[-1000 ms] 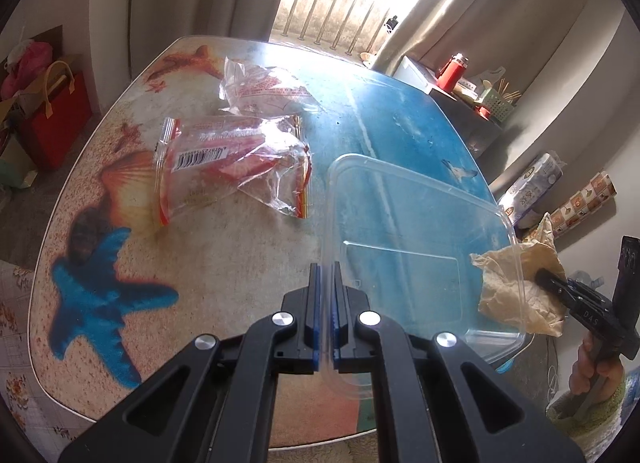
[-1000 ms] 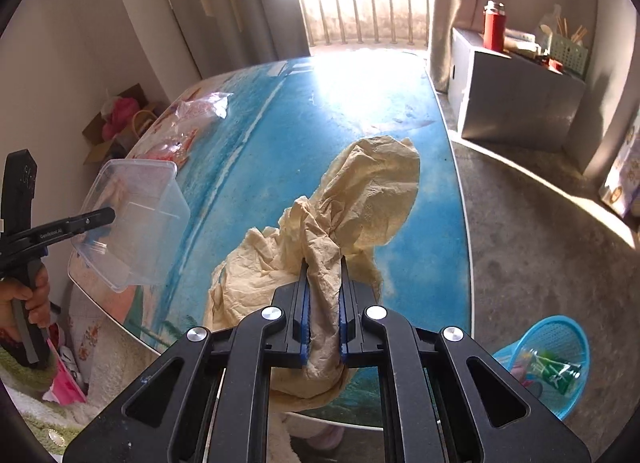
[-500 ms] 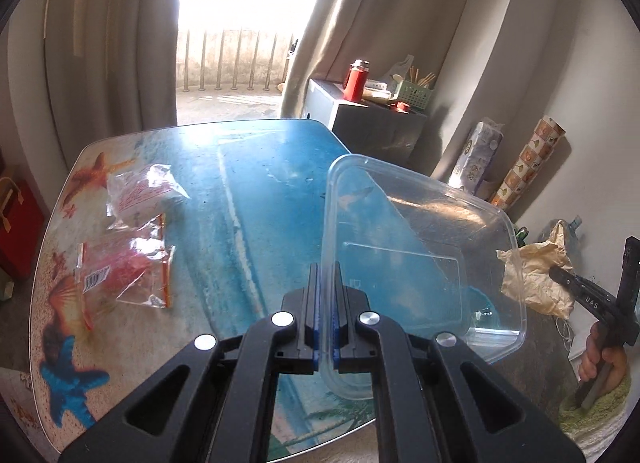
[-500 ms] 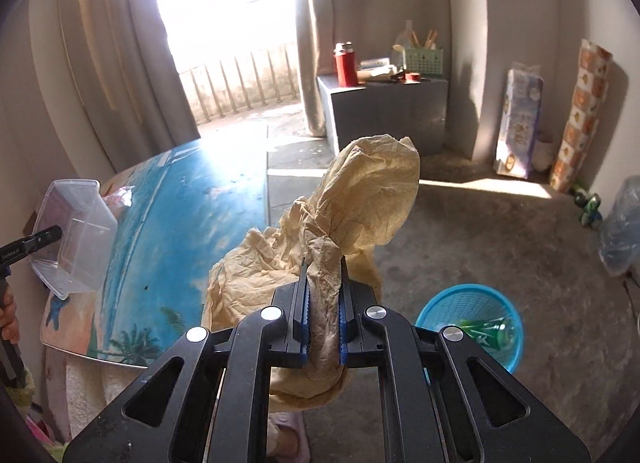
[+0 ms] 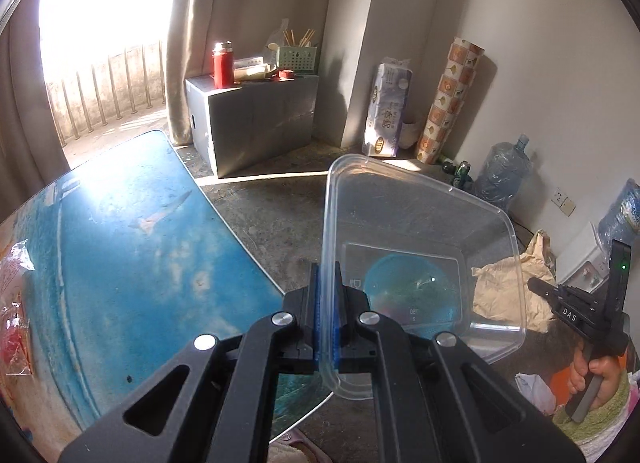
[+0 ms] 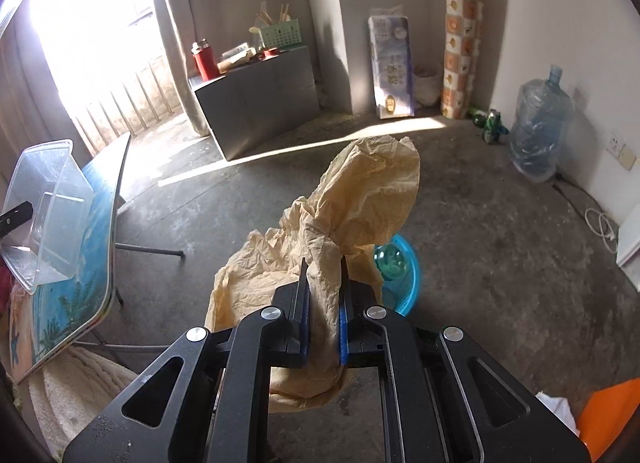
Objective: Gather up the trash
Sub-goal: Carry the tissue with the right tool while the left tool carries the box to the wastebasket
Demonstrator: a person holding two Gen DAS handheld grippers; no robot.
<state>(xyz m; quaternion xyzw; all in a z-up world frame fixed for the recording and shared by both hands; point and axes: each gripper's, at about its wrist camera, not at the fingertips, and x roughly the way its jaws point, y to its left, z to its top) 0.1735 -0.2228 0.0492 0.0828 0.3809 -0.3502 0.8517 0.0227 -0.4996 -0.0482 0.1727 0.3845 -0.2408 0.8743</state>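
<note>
My left gripper (image 5: 328,291) is shut on the rim of a clear plastic container (image 5: 420,247) and holds it in the air past the table's edge. The blue waste basket (image 5: 408,295) shows through its bottom. My right gripper (image 6: 323,295) is shut on a crumpled tan paper bag (image 6: 360,203), held above the floor over the blue basket (image 6: 404,279), which holds a green bottle. The bag also shows in the left wrist view (image 5: 504,283), with the right gripper (image 5: 536,287) on it. The container shows at the left of the right wrist view (image 6: 48,215).
The blue-printed table (image 5: 120,231) lies to the left with plastic wrappers (image 5: 12,303) on it. A grey box (image 6: 256,99) with a red flask, a tissue pack (image 6: 392,67), a patterned roll (image 6: 460,43) and a water jug (image 6: 540,127) stand along the walls on the concrete floor.
Both grippers have swung right, away from the table and toward the floor. The blue basket now lies directly beneath the bag and behind the container. Both grips are unchanged.
</note>
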